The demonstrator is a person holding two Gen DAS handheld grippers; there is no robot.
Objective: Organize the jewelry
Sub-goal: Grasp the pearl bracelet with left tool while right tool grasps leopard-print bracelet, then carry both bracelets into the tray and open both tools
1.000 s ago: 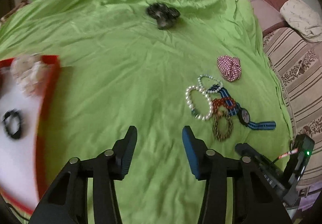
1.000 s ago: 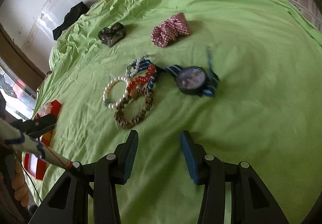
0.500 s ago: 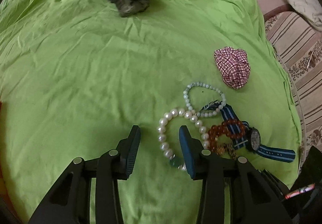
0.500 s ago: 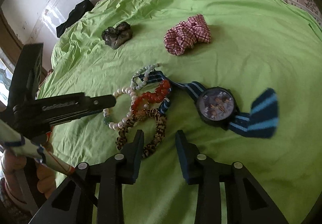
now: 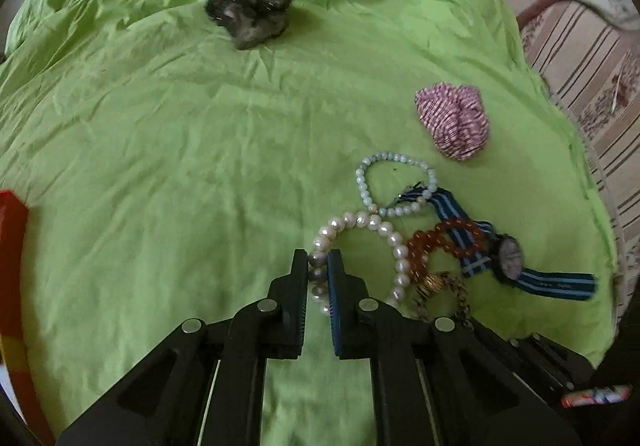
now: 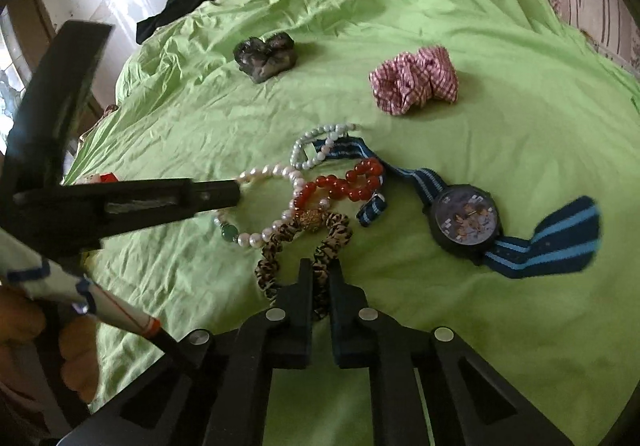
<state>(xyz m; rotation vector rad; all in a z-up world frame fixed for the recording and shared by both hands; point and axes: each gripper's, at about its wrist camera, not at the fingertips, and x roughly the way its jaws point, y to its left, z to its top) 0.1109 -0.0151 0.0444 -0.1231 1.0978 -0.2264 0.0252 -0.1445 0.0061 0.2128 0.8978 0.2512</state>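
Note:
A heap of jewelry lies on the green sheet (image 5: 180, 165). My left gripper (image 5: 318, 266) is shut on the white pearl bracelet (image 5: 394, 242), whose beads sit between its pads. In the right wrist view the same bracelet (image 6: 280, 169) meets the left gripper's fingertips (image 6: 228, 193) at its left side. My right gripper (image 6: 321, 274) is shut on the leopard-print scrunchie (image 6: 272, 246). A red bead bracelet (image 6: 340, 181), a pale bead bracelet (image 6: 316, 145) and a watch (image 6: 466, 219) on a blue striped strap lie tangled beside them.
A red checked scrunchie (image 6: 414, 79) and a dark grey scrunchie (image 6: 266, 55) lie farther back on the sheet. A red tray edge (image 5: 12, 246) shows at the far left. Striped bedding (image 5: 580, 57) borders the sheet on the right. A hand (image 6: 48, 342) holds the left gripper.
Both grippers moved in on the jewelry heap and closed, the left around the pearl bracelet, the right around the leopard-print scrunchie. The red tray slid out of the left view.

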